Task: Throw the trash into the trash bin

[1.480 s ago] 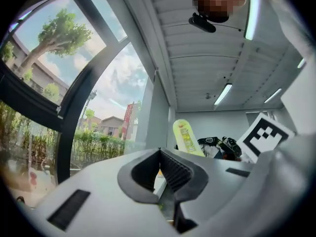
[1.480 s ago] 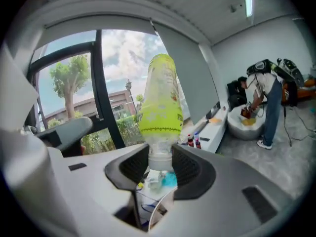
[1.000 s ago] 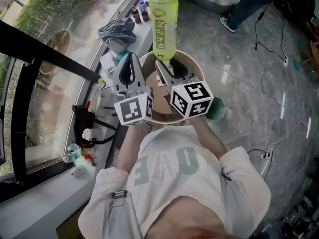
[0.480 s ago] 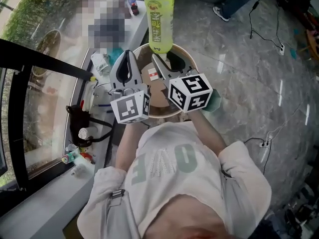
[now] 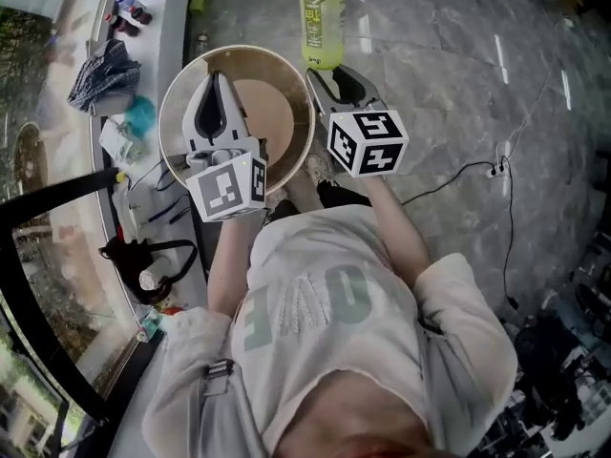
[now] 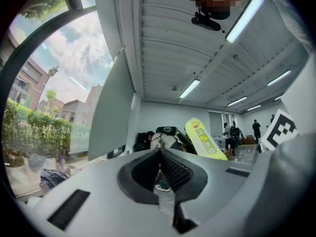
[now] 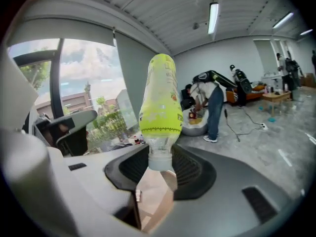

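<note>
A round beige trash bin (image 5: pixel 239 50) stands on the floor in front of the person. My left gripper (image 5: pixel 214 82) hovers over the bin's opening, jaws shut and empty; in the left gripper view its tips (image 6: pixel 160 157) meet. My right gripper (image 5: pixel 327 72) is at the bin's right rim, shut on the cap end of a yellow-green plastic bottle (image 5: pixel 321 17) that sticks out past the rim over the floor. In the right gripper view the bottle (image 7: pixel 158 102) stands up from the jaws (image 7: pixel 160 164), with the bin's brown inside (image 7: pixel 155 201) below. The bottle (image 6: pixel 203 139) also shows in the left gripper view.
A window ledge runs along the left with a crumpled cloth (image 5: pixel 103 70), small bottles (image 5: pixel 129 8) and clutter. A black bag (image 5: pixel 143 256) lies below it. On the grey marble floor to the right runs a cable to a socket (image 5: pixel 496 160). People stand far off (image 7: pixel 215 107).
Both grippers have swung across and lower. The left one now sits over the bin's middle, and the right one with the bottle has shifted from above the opening to the right rim.
</note>
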Demonstrator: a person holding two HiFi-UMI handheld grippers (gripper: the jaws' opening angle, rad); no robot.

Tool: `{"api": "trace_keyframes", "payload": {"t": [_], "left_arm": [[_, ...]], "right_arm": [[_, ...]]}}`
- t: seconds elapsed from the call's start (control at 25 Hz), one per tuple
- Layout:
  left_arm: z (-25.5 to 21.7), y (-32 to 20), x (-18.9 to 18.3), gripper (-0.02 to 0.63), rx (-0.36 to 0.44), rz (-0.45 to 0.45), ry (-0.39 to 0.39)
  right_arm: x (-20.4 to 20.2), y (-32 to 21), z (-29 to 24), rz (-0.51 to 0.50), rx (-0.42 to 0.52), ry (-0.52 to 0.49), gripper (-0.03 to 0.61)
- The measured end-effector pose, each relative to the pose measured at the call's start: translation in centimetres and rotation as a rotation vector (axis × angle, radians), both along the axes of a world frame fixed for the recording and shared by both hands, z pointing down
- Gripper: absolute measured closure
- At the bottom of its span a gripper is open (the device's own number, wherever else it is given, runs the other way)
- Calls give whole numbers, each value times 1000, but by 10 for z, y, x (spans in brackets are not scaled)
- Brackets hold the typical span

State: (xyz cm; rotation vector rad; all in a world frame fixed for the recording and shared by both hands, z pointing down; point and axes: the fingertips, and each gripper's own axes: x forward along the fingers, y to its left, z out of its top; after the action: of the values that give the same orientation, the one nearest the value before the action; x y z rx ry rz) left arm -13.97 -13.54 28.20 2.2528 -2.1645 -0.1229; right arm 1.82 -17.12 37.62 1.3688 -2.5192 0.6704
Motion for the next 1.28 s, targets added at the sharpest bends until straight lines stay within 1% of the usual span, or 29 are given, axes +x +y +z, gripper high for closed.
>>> {"api": "trace_keyframes", "payload": {"t": [0.08, 0.16, 0.28, 0.36, 0.44, 0.52, 0.6, 0.68, 0.8, 0.88, 1.04, 1.12, 1.2, 1.24, 1.28], "left_arm": [[15, -22, 39, 601, -25, 57, 3], [39, -33, 78, 601, -72, 114, 8], [85, -43, 125, 601, -166, 195, 8], [114, -50, 145, 601, -207, 229, 5], [141, -53, 155, 601, -240, 245, -1], [166, -54, 158, 601, -276, 249, -5], [183, -56, 157, 601, -306, 238, -2], [191, -58, 155, 601, -322, 217, 6], [193, -58, 151, 601, -332, 202, 8], [192, -58, 152, 601, -334, 210, -1], [187, -58, 147, 601, -329, 211, -8], [187, -57, 143, 601, -332, 202, -6], [189, -54, 141, 601, -339, 202, -4], [192, -53, 140, 601, -346, 204, 0], [195, -52, 140, 601, -353, 205, 4]], "right_arm": [[55, -8, 38, 73, -63, 53, 428], [110, 0, 91, 134, -159, 119, 430], [174, 29, 202, 174, -353, 226, 429], [207, 49, 280, 173, -492, 320, 428], [231, 73, 346, 168, -628, 402, 429], [245, 99, 393, 178, -745, 449, 428], [251, 118, 420, 181, -824, 472, 428], [251, 133, 439, 152, -892, 502, 428], [235, 147, 462, 87, -965, 502, 428], [228, 152, 469, 73, -1000, 501, 428], [231, 159, 482, 54, -1063, 567, 428], [223, 153, 482, 51, -1065, 564, 428], [219, 144, 480, 50, -1033, 568, 426], [218, 138, 479, 49, -1006, 581, 415], [217, 134, 479, 45, -980, 600, 369]]}}
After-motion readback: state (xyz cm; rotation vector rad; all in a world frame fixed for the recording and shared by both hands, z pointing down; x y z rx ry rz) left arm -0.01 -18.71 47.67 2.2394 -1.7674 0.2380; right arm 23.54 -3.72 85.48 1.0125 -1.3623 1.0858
